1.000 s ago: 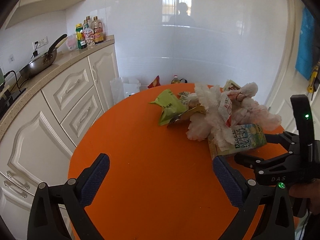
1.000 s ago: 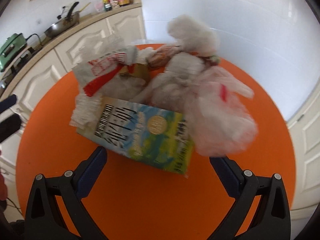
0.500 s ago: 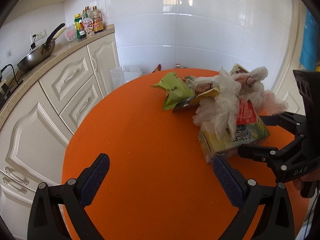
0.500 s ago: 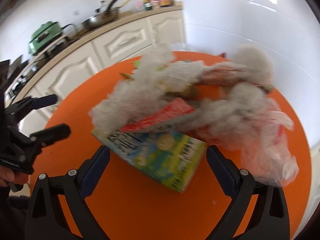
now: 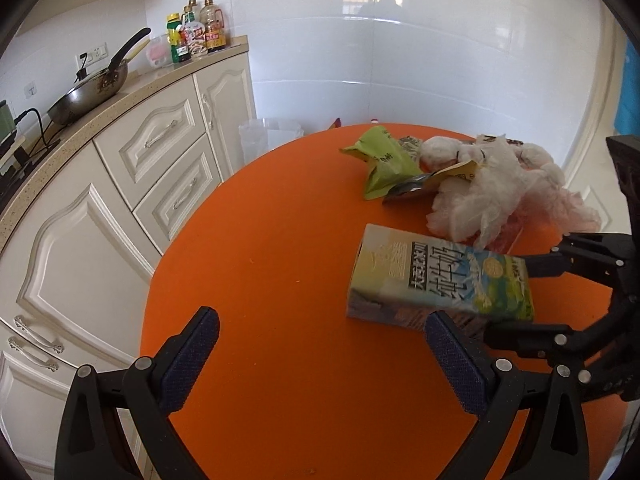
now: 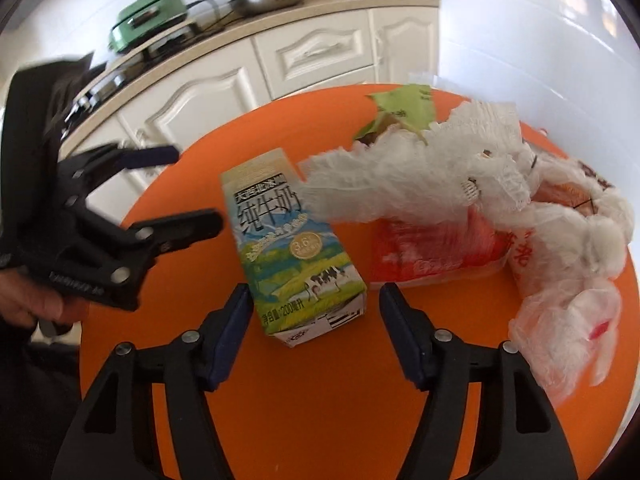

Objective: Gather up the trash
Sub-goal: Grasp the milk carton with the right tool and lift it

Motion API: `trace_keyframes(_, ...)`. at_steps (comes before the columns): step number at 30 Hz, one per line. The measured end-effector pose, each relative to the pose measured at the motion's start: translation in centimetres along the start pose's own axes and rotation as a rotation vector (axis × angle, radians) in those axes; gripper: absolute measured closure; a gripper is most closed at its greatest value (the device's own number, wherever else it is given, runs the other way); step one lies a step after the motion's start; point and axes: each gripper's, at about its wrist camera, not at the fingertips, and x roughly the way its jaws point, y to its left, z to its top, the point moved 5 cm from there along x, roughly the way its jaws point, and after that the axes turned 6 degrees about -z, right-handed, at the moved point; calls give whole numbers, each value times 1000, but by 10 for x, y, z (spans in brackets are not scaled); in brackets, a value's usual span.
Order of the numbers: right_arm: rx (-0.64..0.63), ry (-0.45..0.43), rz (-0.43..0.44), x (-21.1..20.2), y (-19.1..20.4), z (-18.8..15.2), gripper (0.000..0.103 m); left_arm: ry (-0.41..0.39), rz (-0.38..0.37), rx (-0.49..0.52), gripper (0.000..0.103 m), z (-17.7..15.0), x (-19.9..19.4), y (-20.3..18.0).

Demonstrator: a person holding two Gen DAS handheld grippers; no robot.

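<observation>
Black grippers (image 6: 316, 332), navy ribbed pads (image 5: 194, 356), silver screws (image 5: 143, 363)

1 milk carton (image 6: 292, 248) — 1 green wrapper (image 5: 384, 160) — 2 tools (image 5: 320, 356).

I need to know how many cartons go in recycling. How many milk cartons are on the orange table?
1. A green-and-white milk carton lies on the round orange table, between the open fingers of the right gripper, beside the heap of white plastic bags. More could be hidden under that heap.

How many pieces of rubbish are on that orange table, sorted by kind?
Printed milk carton: 1
Green snack wrapper: 1
Yellow foil wrapper: 1
Red-printed plastic packet: 1
Crumpled white plastic bags: tangled, cannot count separately
Total: 4 plus the bags
</observation>
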Motion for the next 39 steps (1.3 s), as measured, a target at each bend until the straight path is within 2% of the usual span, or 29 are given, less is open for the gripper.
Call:
trace_keyframes(5, -46, -12, 22, 9, 18, 10, 26, -11, 27, -6, 1, -5, -6, 12)
trace_keyframes(9, -56, -22, 48, 17, 31, 23, 27, -3, 56, -39, 2, -8, -5, 26)
trace_keyframes(10, -62, -16, 47, 19, 35, 24, 29, -3, 55, -47, 1, -9, -6, 31)
trace_keyframes(11, -65, -13, 46, 20, 39, 24, 45, -1, 58, -53, 1, -9, -6, 35)
trace_keyframes(14, -45, -23, 10, 15, 44, 16, 48, -9, 56, -62, 1, -10, -11, 41)
trace_keyframes(19, 71, -53, -71, -12, 43, -19, 49, -11, 28, -40, 1, -13, -15, 31)
trace_keyframes(29, 313, -69, -249, -97, 33, -121, 49, -2, -91, 120, 1, -14, -10, -44)
trace_keyframes(33, 441, -91, -286, -123, 16, -156, 49, 12, -138, 200, 1, -13, -4, -74)
trace_keyframes(39, 547, -130, -313, -146, 6, -189, 49, 51, -240, 272, 1, -13, 4, -112)
